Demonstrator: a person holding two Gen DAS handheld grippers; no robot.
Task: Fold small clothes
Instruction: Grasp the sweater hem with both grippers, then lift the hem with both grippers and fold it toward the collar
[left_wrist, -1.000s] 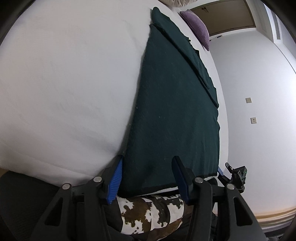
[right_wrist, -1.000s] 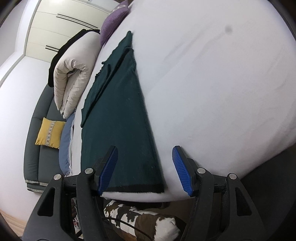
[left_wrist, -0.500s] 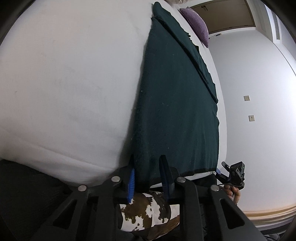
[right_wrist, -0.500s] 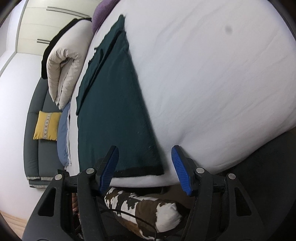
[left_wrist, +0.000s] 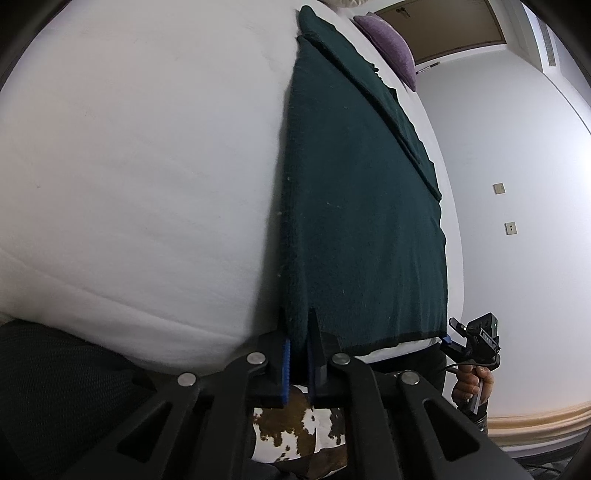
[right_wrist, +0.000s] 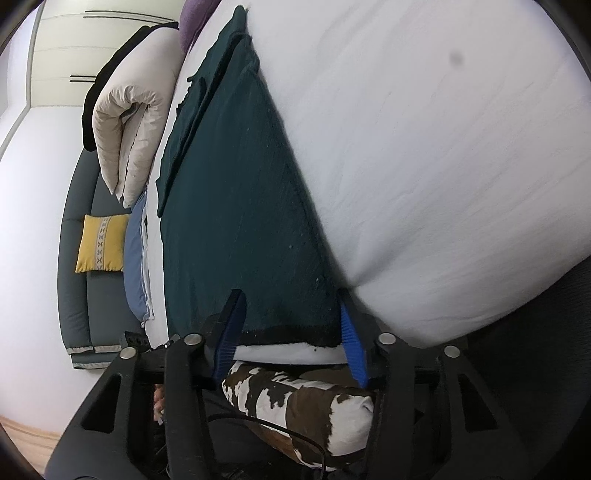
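Here, a dark green garment (left_wrist: 362, 206) is seen spread flat on a white bed (left_wrist: 140, 177), its near hem lying along the bed's edge. At the left, the left gripper (left_wrist: 300, 354) is shown with its fingers pressed together on the hem's left corner, the cloth pinched between the blue pads. At the right, the right gripper (right_wrist: 291, 332) is held at the hem's right corner with its fingers spread wide, the corner (right_wrist: 325, 332) lying between them but not yet caught.

The step in hand is judged to be the grasp of both near corners before a fold. Next, the right fingers would need to be shut on the corner, and both corners then lifted together and carried toward the far end, where a narrower part of the garment (right_wrist: 207, 92) is already laid over.

No containers are seen. Beyond the bed, a rolled duvet (right_wrist: 133, 122) and a yellow cushion (right_wrist: 101, 243) are visible.
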